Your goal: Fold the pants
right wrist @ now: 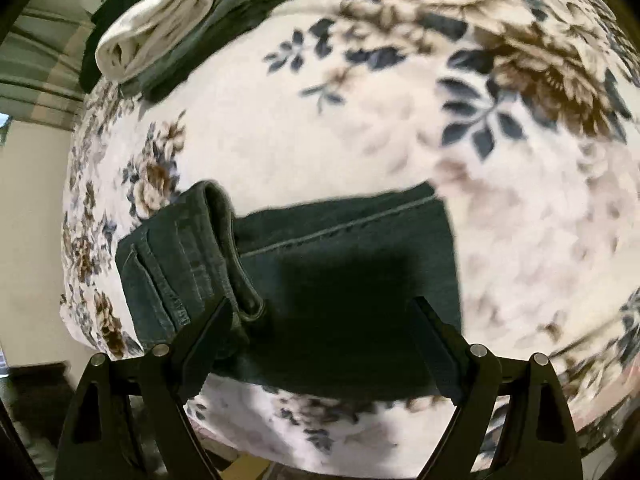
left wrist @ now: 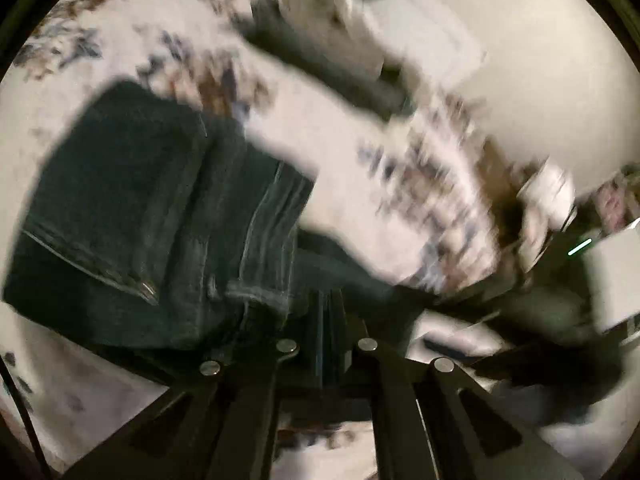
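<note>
Left wrist view, heavily smeared by motion blur. The left claw (left wrist: 326, 320) has its two black fingers pressed together at the bottom centre; dark fabric lies against their tips, but the blur hides whether any is pinched between them. The pants (left wrist: 160, 224), dark blue-green denim with pale stitched seams, lie in a folded, thick rectangular bundle on a cream floral blanket (left wrist: 132, 32) covering a bed. Beyond them a rolled cream towel (left wrist: 332, 8) rests on a stack of folded dark clothes (left wrist: 320, 64), its outline soft. At the right edge a pale blurred shape and a small green light cannot be identified.

Right wrist view, sharper. The right claw (right wrist: 320, 344) hangs with its black fingers spread wide apart above the pants (right wrist: 344, 280), gripping nothing. The denim forms a flat rectangle, with a thicker seamed fold heaped on its left side; its centre is lost in deep shadow. The fleecy blanket (right wrist: 520, 160), printed with brown flowers and navy leaves, lies bare to the right and beyond. The bed's edge falls away on the left. The towel (right wrist: 156, 36) sits far off, top left, on the partly cropped dark stack (right wrist: 240, 4).
</note>
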Demonstrator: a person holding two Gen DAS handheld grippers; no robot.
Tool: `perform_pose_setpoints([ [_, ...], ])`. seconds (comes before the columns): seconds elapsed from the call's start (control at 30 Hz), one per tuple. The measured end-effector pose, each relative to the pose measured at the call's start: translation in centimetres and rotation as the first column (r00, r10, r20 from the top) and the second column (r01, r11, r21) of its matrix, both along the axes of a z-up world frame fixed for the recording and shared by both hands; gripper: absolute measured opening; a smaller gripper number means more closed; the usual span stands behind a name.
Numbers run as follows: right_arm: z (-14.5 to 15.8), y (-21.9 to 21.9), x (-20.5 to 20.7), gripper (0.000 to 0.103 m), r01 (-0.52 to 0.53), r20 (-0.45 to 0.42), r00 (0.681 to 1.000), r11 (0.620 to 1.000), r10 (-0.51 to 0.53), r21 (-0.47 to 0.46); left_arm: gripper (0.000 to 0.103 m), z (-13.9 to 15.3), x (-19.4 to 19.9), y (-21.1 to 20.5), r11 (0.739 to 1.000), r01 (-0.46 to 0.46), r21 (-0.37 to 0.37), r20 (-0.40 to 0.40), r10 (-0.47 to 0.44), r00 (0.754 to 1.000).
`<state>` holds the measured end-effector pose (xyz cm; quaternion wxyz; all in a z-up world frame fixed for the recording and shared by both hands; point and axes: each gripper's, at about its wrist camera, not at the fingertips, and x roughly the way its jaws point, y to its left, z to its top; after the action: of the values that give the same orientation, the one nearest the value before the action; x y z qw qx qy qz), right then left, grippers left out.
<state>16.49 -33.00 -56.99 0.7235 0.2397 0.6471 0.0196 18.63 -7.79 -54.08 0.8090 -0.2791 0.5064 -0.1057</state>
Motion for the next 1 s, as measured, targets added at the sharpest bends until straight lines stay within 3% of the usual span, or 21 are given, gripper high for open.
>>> perform_pose_setpoints([
  [0.07, 0.0, -0.7, 0.3, 0.091, -0.005, 0.012, 1.0, 0.999, 0.004, 0.035, 0.002, -0.2, 0.0, 0.3, 1.0, -0.001, 0.021, -0.02, 0.002, 1.0],
  [0.13, -0.3, -0.7, 0.6, 0.091, -0.02, 0.016, 1.0, 0.99, 0.017, 0.137, 0.003, 1.1, -0.5, 1.1, 0.998, -0.001, 0.057, -0.041, 0.004, 0.999],
  [0.2, -0.9, 0.2, 1.0, 0.091, -0.053, 0.021, 0.999, 0.972, 0.049, 0.228, 0.003, 2.8, -1.2, 2.1, 0.989, -0.012, 0.15, -0.041, 0.018, 0.999],
  [0.23, -1.4, 1.1, 1.2, 0.091, -0.08, 0.02, 0.997, 0.961, 0.078, 0.264, 0.015, 3.7, -1.7, 2.6, 0.97, -0.019, 0.244, -0.042, 0.03, 0.999],
  [0.27, -1.8, 2.2, 1.5, 0.091, -0.103, 0.019, 0.995, 0.953, 0.101, 0.286, 0.048, 4.2, -2.1, 3.1, 0.936, -0.029, 0.35, -0.056, 0.052, 0.997],
  [0.33, -3.0, 4.6, 2.3, 0.091, -0.159, 0.022, 0.987, 0.933, 0.161, 0.323, 0.09, 4.3, -2.4, 5.1, 0.851, -0.062, 0.521, -0.071, 0.116, 0.991],
  [0.43, -5.5, 8.3, 3.8, 0.091, -0.197, 0.009, 0.978, 0.918, 0.207, 0.344, 0.09, 3.7, -2.4, 8.6, 0.823, -0.1, 0.559, -0.096, 0.184, 0.978],
  [0.53, -7.6, 10.9, 4.8, 0.094, -0.185, -0.03, 0.979, 0.939, 0.202, 0.289, 0.09, 3.2, -2.6, 11.6, 0.8, -0.13, 0.586, -0.106, 0.235, 0.966],
  [0.57, -7.6, 11.1, 4.8, 0.09, -0.177, -0.022, 0.982, 0.947, 0.19, 0.269, 0.09, 3.2, -2.5, 12.1, 0.792, -0.136, 0.595, -0.106, 0.245, 0.964],
  [0.63, -6.7, 11.0, 4.2, 0.03, -0.163, 0.018, 0.986, 0.953, 0.164, 0.256, 0.09, 3.3, -2.1, 13.0, 0.787, -0.155, 0.597, -0.103, 0.267, 0.958],
  [0.67, -6.1, 10.8, 3.9, 0.026, -0.169, 0.025, 0.986, 0.954, 0.168, 0.248, 0.09, 3.5, -2.2, 13.4, 0.787, -0.163, 0.594, -0.103, 0.276, 0.956],
  [0.77, -2.5, 8.7, 1.8, 0.024, -0.13, 0.073, 0.991, 0.968, 0.116, 0.217, 0.09, 4.2, -2.4, 14.3, 0.791, -0.187, 0.582, -0.099, 0.298, 0.95],
  [0.9, 3.2, 0.9, -1.6, 0.022, 0.019, 0.142, 0.989, 0.984, -0.044, 0.177, 0.09, 4.5, -1.8, 14.5, 0.837, -0.16, 0.523, -0.13, 0.264, 0.956],
  [1.0, 4.6, -4.5, -3.0, 0.02, 0.095, 0.132, 0.985, 0.988, -0.111, 0.118, 0.09, 4.4, -0.7, 13.2, 0.871, -0.129, 0.474, -0.132, 0.214, 0.968],
])
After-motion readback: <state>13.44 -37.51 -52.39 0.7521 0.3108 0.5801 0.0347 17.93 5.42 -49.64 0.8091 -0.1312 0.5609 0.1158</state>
